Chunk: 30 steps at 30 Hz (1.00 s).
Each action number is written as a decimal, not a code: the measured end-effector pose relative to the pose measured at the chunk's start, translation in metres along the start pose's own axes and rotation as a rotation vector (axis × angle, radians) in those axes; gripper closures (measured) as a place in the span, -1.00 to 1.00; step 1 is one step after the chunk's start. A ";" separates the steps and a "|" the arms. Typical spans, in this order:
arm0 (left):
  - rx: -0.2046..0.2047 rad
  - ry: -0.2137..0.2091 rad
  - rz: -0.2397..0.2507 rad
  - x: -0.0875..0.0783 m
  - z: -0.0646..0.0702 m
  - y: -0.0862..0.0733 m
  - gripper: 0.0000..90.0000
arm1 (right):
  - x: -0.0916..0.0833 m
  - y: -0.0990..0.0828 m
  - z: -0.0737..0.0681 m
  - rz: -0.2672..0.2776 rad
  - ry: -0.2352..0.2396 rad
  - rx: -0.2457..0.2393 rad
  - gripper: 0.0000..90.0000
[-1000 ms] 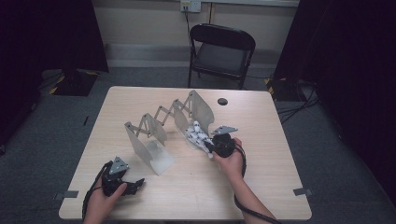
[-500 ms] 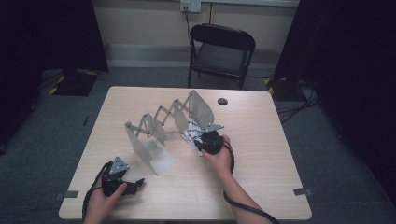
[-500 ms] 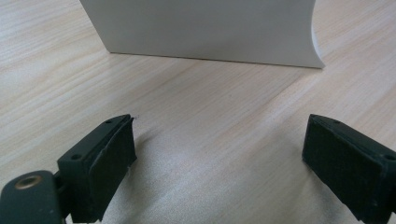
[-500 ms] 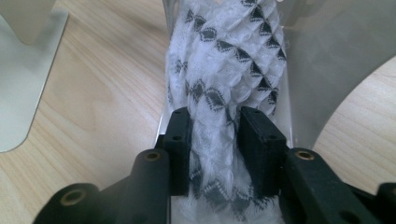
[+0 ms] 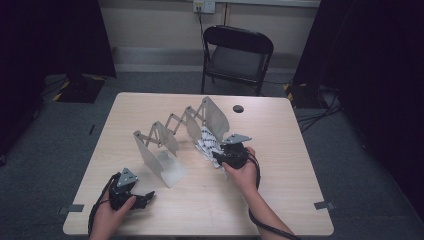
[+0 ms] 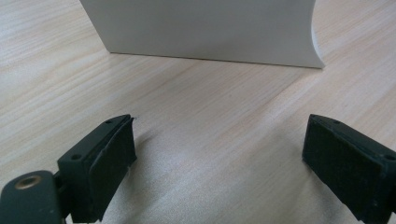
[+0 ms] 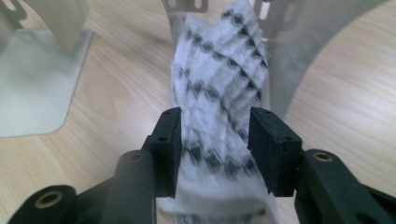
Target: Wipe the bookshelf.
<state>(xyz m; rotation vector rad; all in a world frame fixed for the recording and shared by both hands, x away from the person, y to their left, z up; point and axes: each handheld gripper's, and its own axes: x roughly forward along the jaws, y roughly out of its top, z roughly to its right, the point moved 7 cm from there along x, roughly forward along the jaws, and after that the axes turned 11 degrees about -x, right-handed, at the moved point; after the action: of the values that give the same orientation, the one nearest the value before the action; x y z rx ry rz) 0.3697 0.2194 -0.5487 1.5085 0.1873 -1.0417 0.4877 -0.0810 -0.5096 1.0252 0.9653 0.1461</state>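
Observation:
A white cloth with a black diamond pattern (image 5: 207, 141) (image 7: 219, 79) lies on the table between two plates at the right end of a metal accordion rack (image 5: 170, 125). My right gripper (image 5: 216, 156) (image 7: 212, 140) reaches into that gap. Its jaws have just been opening and now stand on either side of the cloth, which runs loosely between them. My left gripper (image 5: 145, 198) (image 6: 219, 154) rests low over the table's front left, open wide with nothing between its fingers. It faces the rack's nearest plate (image 6: 205, 28).
The rack stretches diagonally across the middle of the wooden table (image 5: 280, 200). A small black round object (image 5: 238, 108) sits near the far edge. A black folding chair (image 5: 237, 50) stands behind the table. Dark curtains flank both sides.
My right hand shifted slightly left toward the rack and then eased back a little over the cloth. The left hand stayed put.

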 end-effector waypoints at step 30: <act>-0.001 0.000 0.000 0.000 0.000 0.000 -0.80 | 0.039 0.003 -0.012 -0.060 0.004 0.019 0.64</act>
<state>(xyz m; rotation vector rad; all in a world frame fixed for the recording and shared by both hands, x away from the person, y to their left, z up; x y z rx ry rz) 0.3697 0.2193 -0.5488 1.5078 0.1877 -1.0408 0.5031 -0.0514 -0.5331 1.0121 1.0014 0.0892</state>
